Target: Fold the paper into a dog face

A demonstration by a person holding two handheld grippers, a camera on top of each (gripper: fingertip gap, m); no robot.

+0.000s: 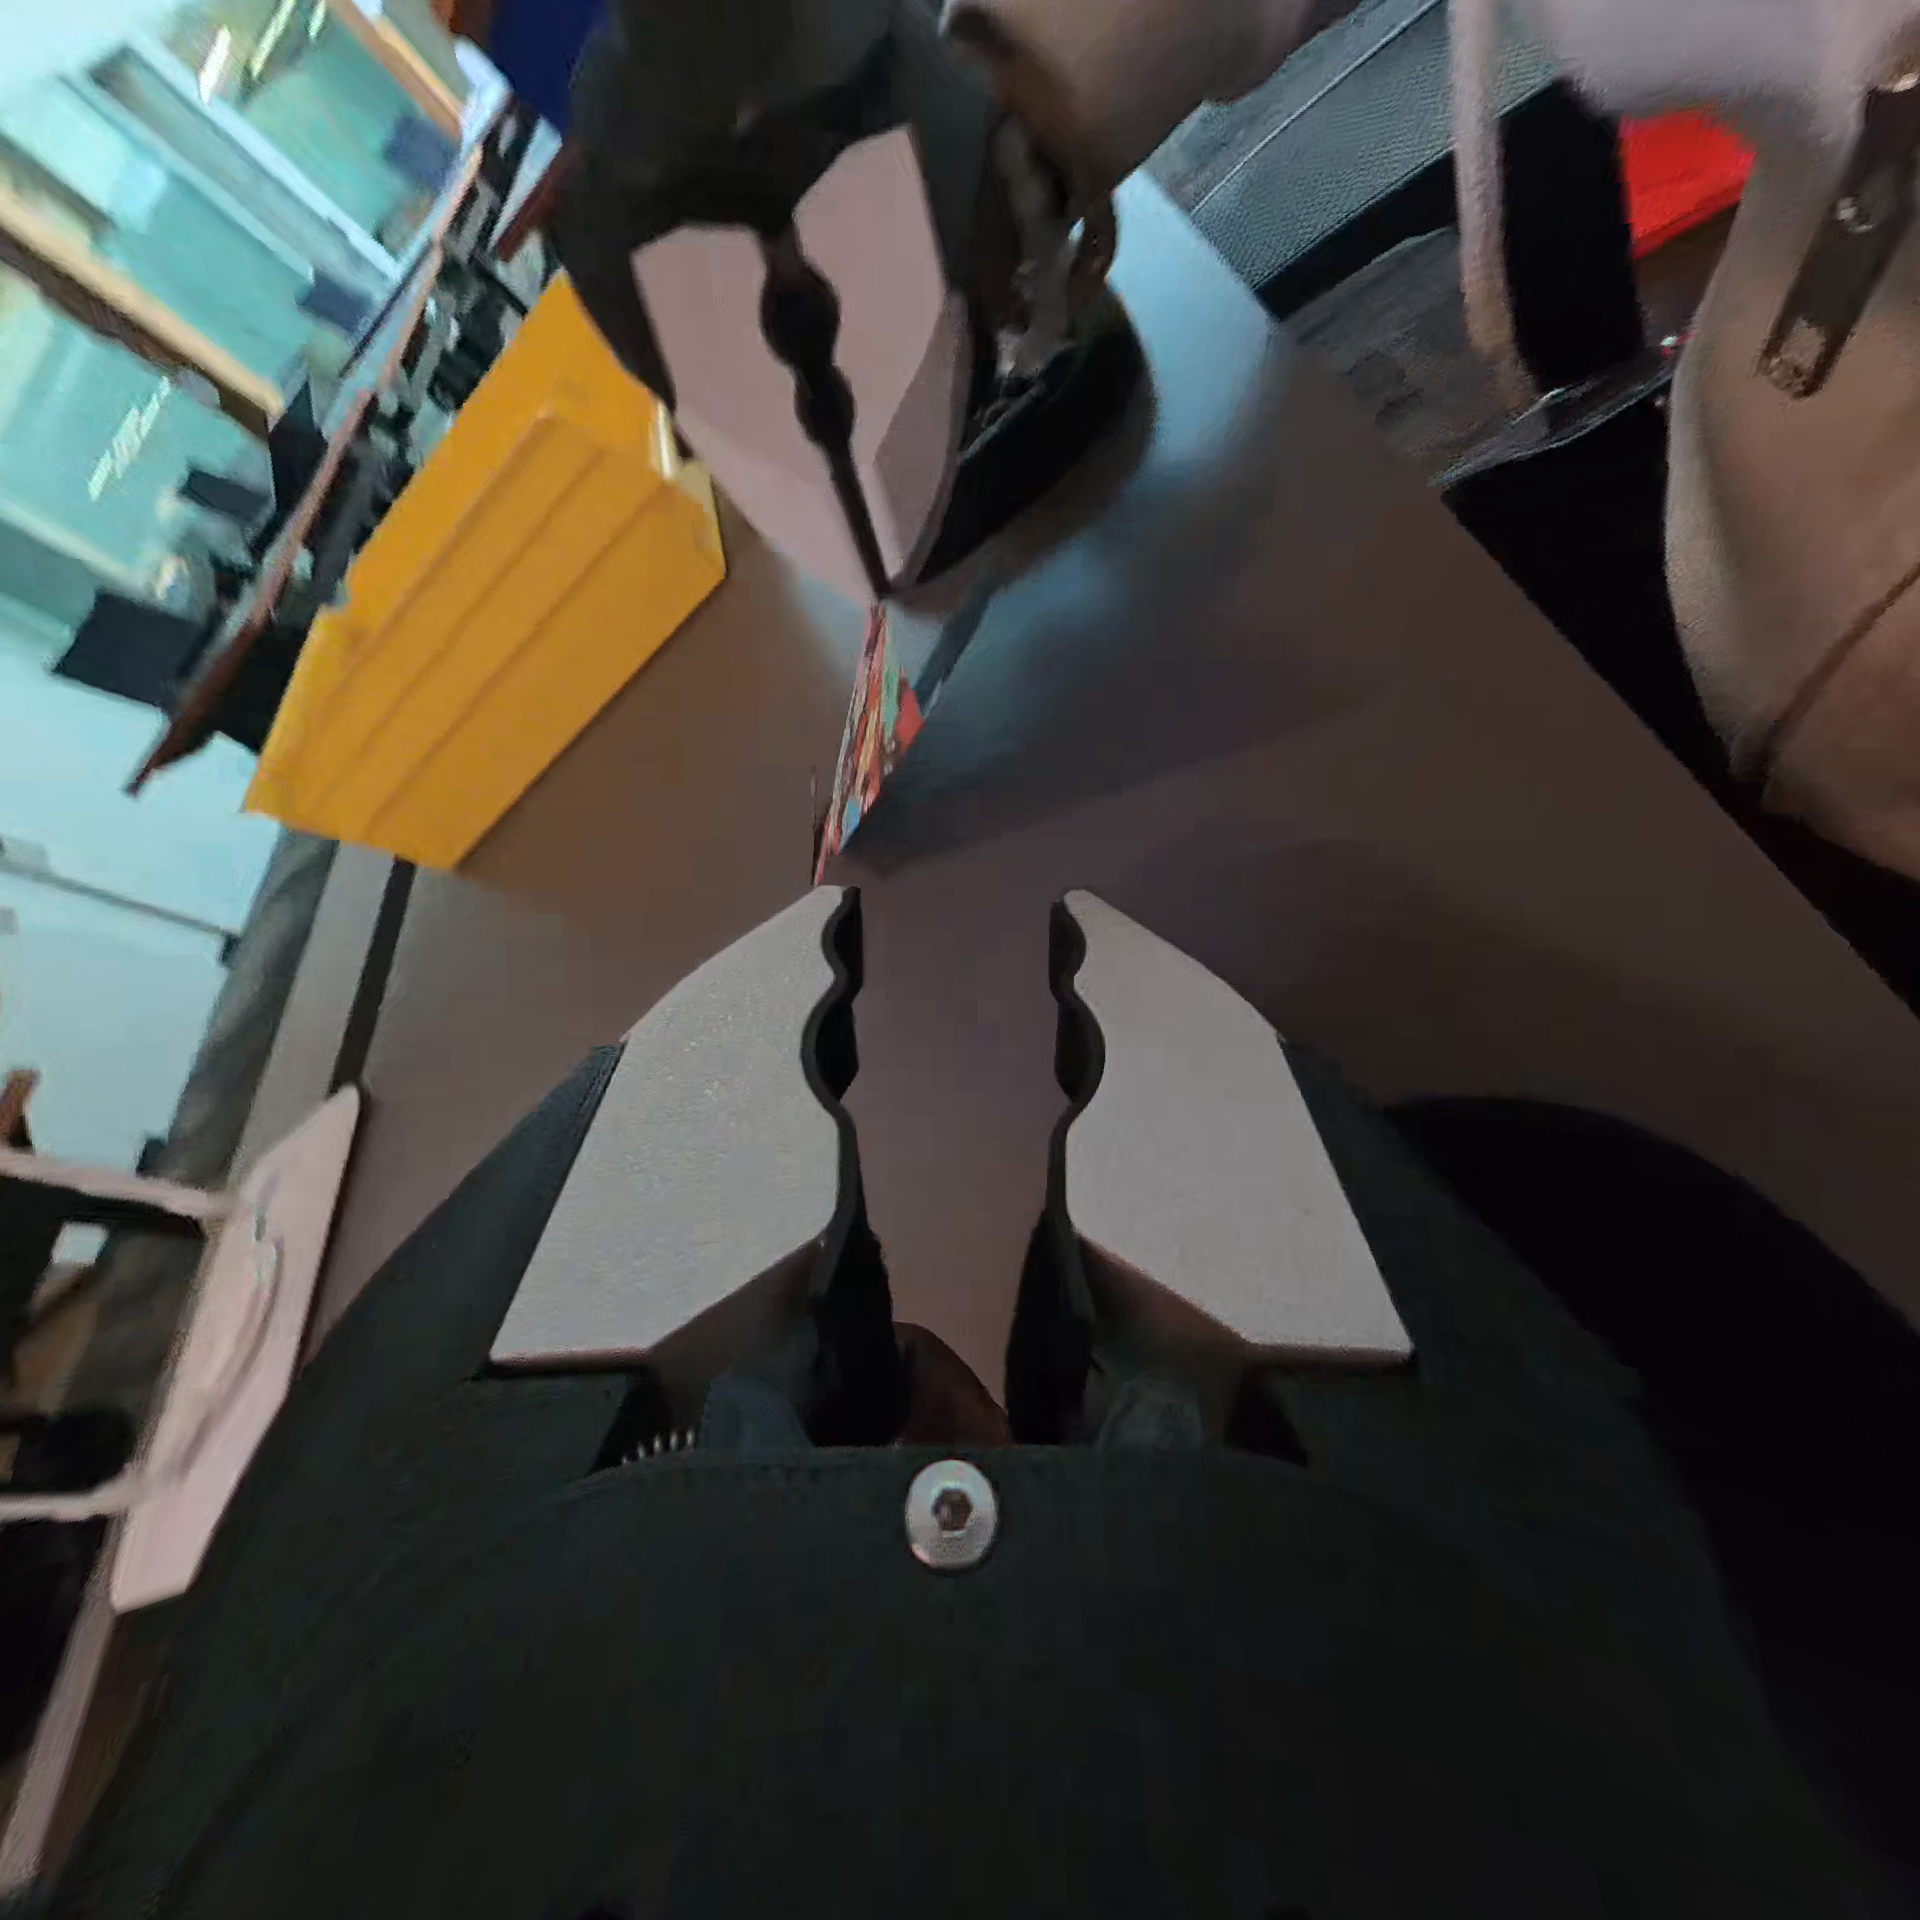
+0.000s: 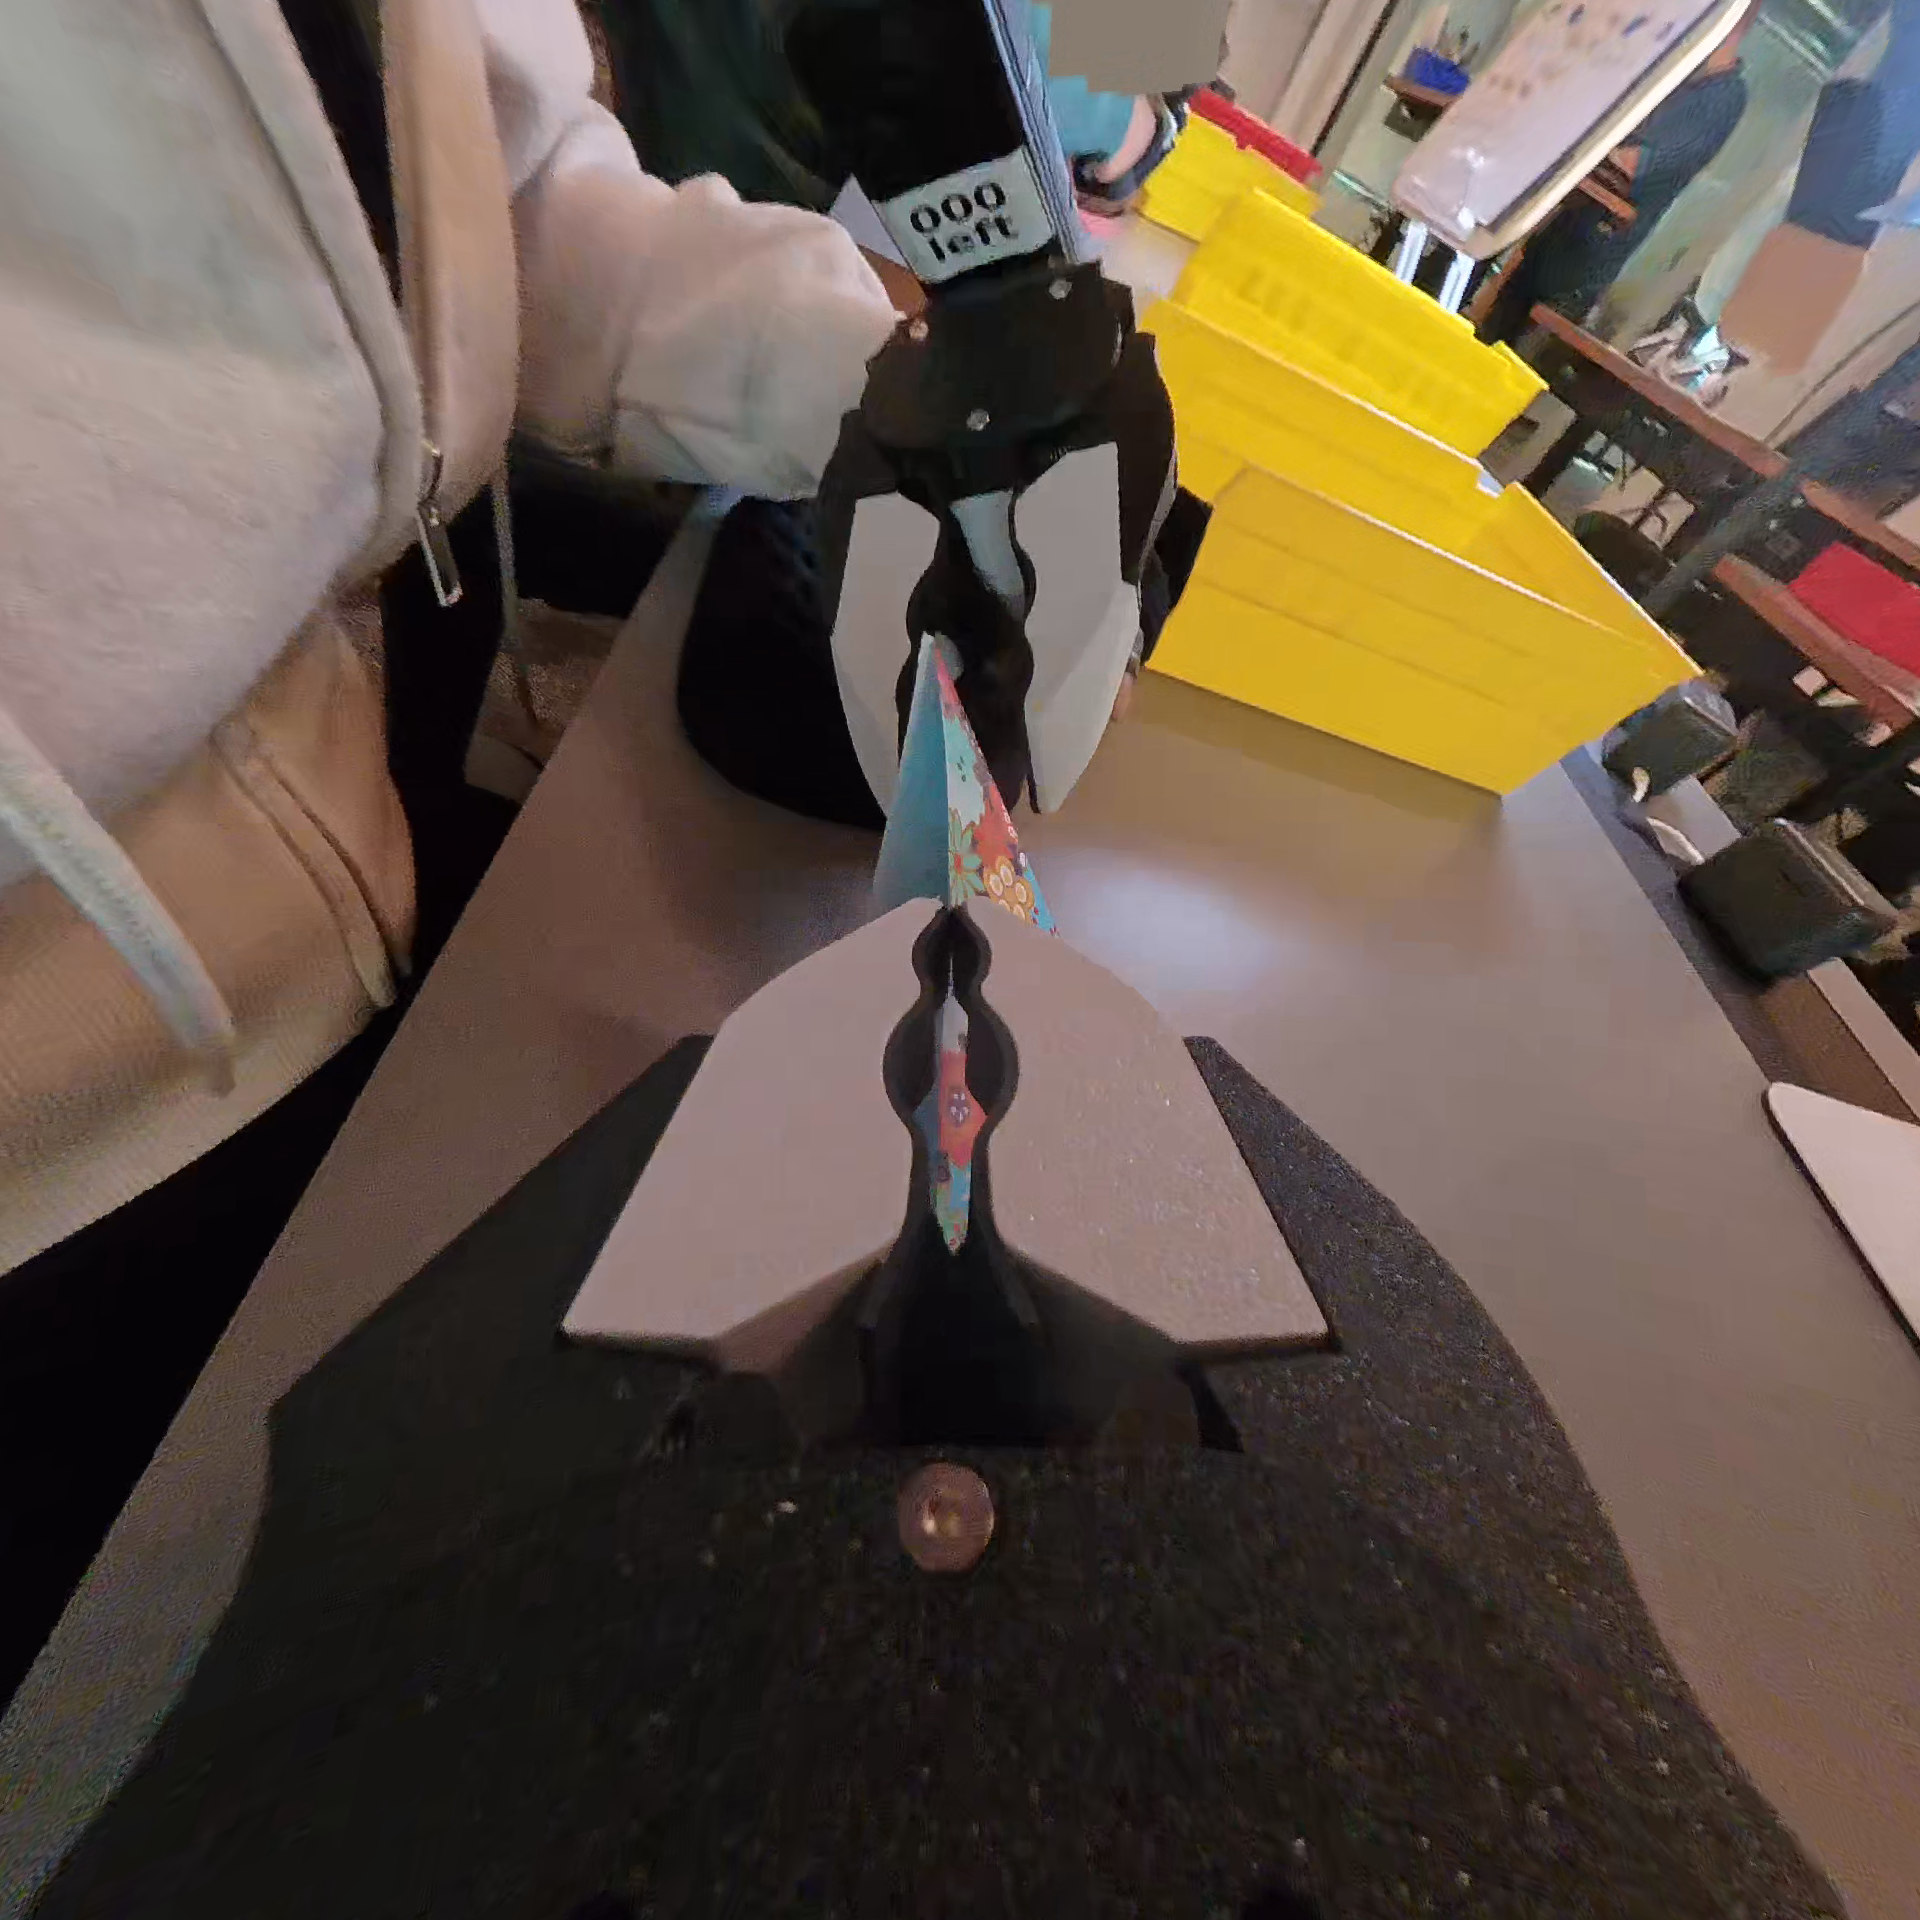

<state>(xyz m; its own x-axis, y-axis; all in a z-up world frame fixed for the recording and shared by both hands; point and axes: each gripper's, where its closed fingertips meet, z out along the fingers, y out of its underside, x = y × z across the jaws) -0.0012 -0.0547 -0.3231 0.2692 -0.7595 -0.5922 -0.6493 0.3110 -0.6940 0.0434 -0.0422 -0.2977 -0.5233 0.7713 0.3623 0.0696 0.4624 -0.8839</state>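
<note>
Fingers [image 2: 1091,1122] of the right gripper [image 2: 951,920] pinch the paper [image 2: 961,831] edge-on, pointing toward the left gripper [image 2: 977,665].

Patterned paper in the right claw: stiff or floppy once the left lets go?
Probably floppy: the folded paper is thin, and its free flaps splay apart beyond the right claw. Likely very light. It may droop, since the left claw is open, its fingers not gripping it.

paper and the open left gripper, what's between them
Nothing: in the left wrist view only bare table shows between the open left gripper and the near tip of the paper.
</note>
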